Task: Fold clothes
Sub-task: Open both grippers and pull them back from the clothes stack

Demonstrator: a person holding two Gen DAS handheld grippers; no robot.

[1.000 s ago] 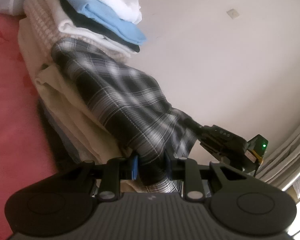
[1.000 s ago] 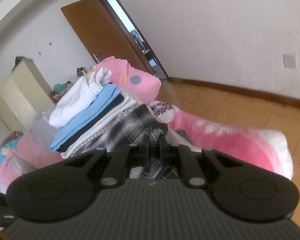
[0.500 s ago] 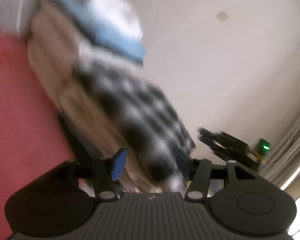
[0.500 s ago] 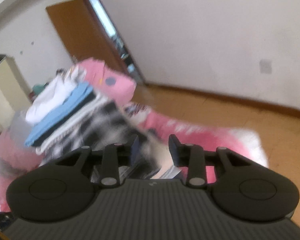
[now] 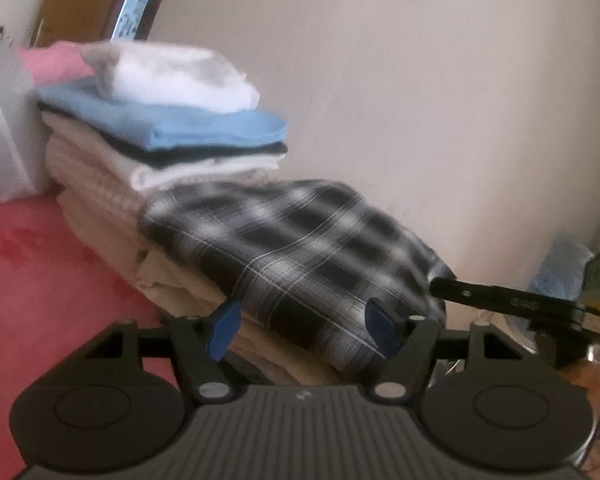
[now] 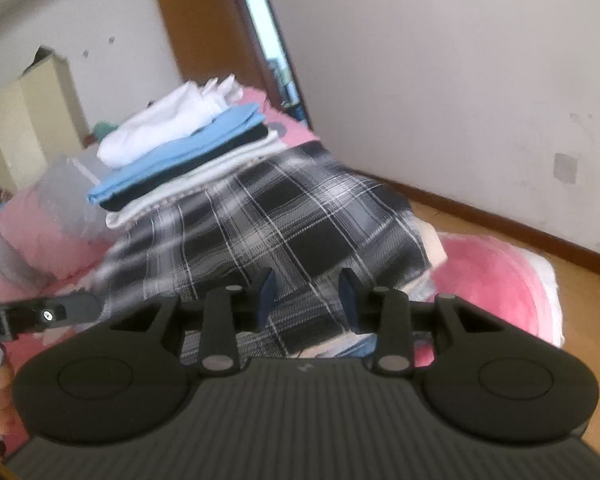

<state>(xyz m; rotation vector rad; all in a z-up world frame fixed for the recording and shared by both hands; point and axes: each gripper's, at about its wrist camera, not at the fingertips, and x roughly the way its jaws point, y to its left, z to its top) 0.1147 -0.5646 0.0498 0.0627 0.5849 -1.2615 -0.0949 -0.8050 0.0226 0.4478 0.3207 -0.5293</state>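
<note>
White walls, wood floor w/ dark baseboard. Brown door far left, cream cabinet beside it. Daylight thru doorway.

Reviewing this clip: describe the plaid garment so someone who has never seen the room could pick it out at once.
On the pink bedding stands a stack of folded clothes: a white piece on top, a light blue one beneath, then dark and cream layers. The plaid garment drapes over the stack's lower front, before both open grippers. It alone is patterned, black, grey and white checks; everything around it is plain.
</note>
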